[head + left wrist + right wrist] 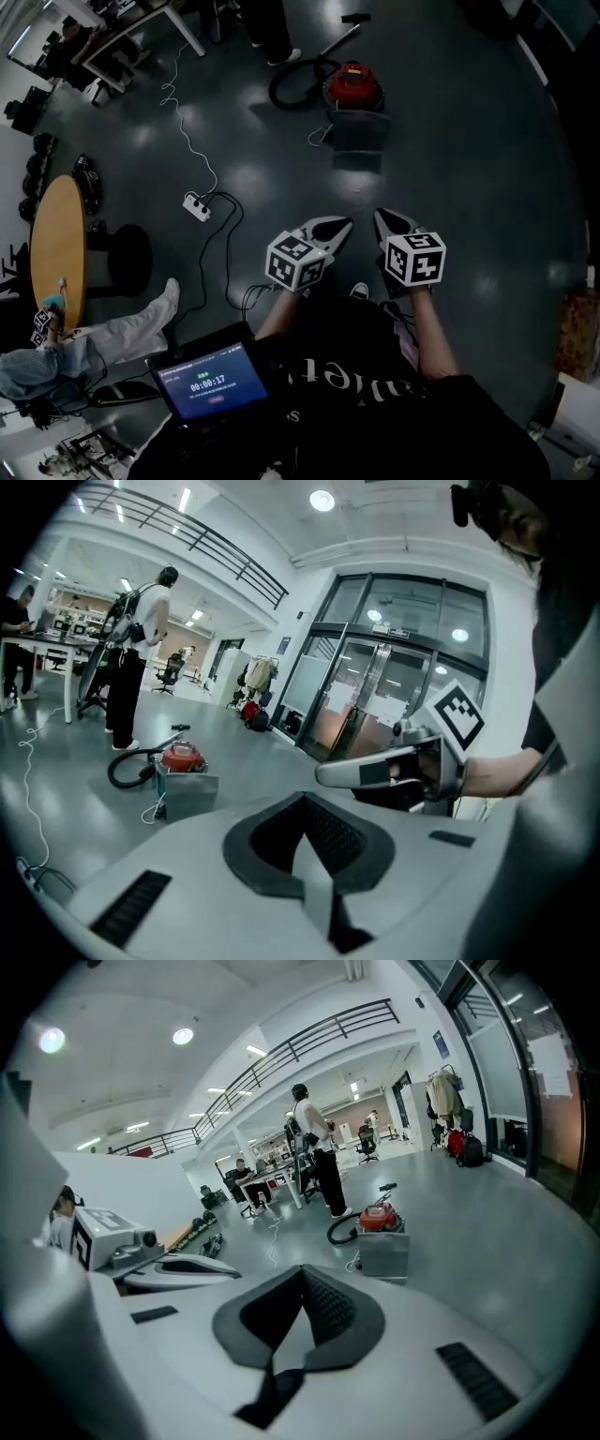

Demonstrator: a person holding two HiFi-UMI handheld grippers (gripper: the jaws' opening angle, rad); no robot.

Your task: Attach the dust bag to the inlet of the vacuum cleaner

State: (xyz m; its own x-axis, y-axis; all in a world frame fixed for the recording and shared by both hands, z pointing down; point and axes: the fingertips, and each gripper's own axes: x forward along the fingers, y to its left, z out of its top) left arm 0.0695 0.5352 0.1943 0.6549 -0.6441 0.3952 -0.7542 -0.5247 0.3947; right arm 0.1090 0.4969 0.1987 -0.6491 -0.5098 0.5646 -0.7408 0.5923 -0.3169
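One dark, glossy floor (469,169) fills most of your head view. At 9 o'clock there's one round wooden table (56,244), flat-topped and warm brown.

Up at 12 o'clock, well apart from both your hands, sits one vacuum cleaner (353,86). It has a rounded red shell and a black hose (292,89) curled in a loop at its 9 o'clock side. One dust bag (358,134) stands on the floor right against the vacuum's near side. It's grey, boxy and matte.

One tablet (211,380) glows at 7 o'clock, a dark rectangle with a timer on it. One white power strip (196,207) lies at 10 o'clock, with a thin white cord snaking away from it.

You've got two grippers, both grey plastic with black ridged pads and a marker cube on the back. Your left gripper (339,226) and right gripper (382,217) are held out side by side in front of your chest, tilted a bit downward, with the tips angled toward each other and aimed at 12 o'clock. Both sets of jaws are clenched together on nothing.
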